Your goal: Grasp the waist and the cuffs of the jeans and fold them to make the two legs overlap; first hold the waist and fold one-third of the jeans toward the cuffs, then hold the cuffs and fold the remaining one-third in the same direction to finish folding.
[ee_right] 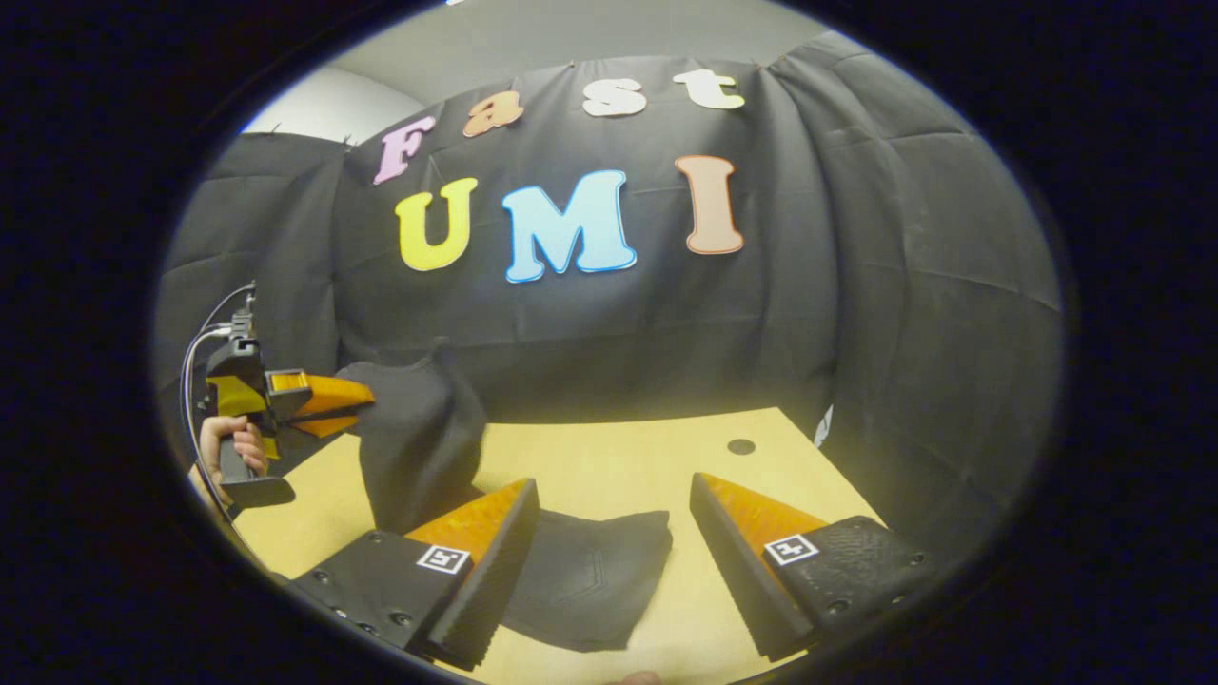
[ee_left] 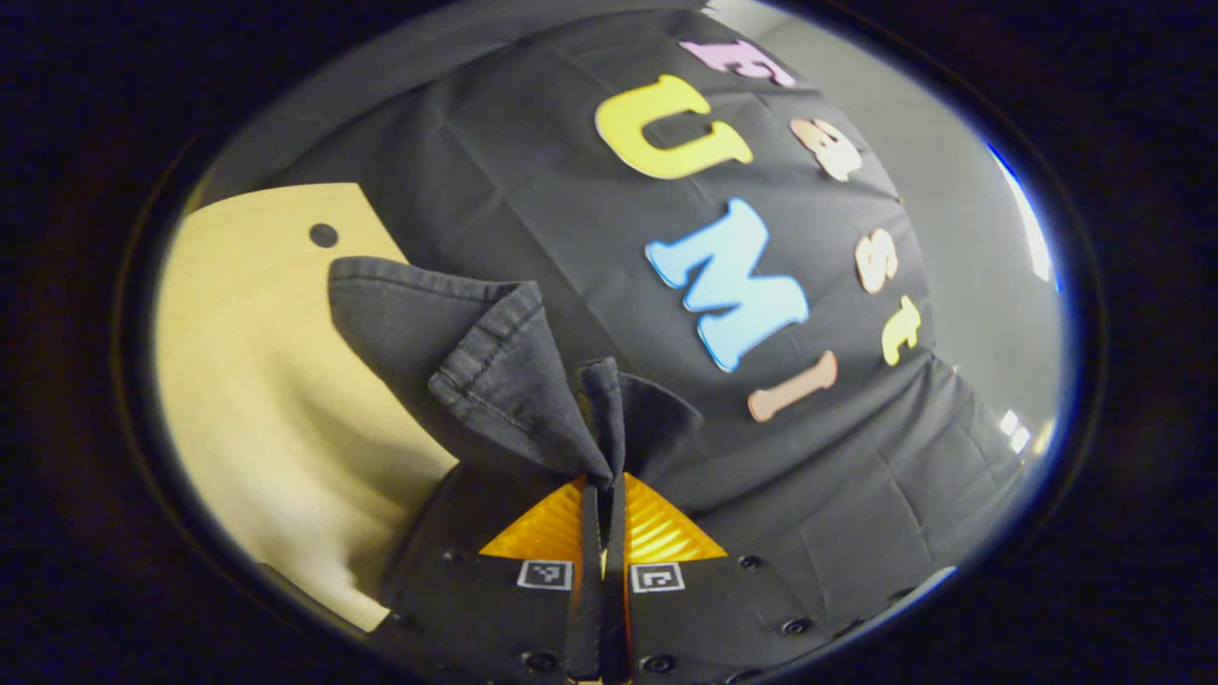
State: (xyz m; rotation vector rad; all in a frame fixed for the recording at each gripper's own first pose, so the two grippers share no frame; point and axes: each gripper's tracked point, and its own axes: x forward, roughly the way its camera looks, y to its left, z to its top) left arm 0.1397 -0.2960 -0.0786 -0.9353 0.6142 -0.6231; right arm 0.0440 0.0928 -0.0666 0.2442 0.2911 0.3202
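1. In the left gripper view, the left gripper point(ee_left: 603, 495), black-bodied with orange ridged fingers, is seen nearest the camera with its two fingers drawn together and clamped on a bunched edge of the dark charcoal denim jeans point(ee_left: 457, 352).
2. Small square black-and-white coded markers are fixed on each finger base; no brand name or readable writing can be made out on the gripper or on the cloth.
3. From the clamp, the stitched hem or band of the jeans is lifted and spread up and to the left, above the pale yellow wooden table point(ee_left: 257, 381), on which a small dark round hole point(ee_left: 324, 235) is seen farther off.
4. In the right gripper view, the right gripper point(ee_right: 609, 514) is shown with its fingers spread wide apart, gripping nothing, held low over the table point(ee_right: 609, 457).
5. Between and just beyond those fingers, a part of the jeans point(ee_right: 590, 580) is laid flat on the table, and a seam is visible on it.
6. Farther left, the cloth is raised in a hanging fold to the left gripper point(ee_right: 333, 404), which is held level by a hand point(ee_right: 238, 447) wrapped around its black handle; a cable is looped above it.
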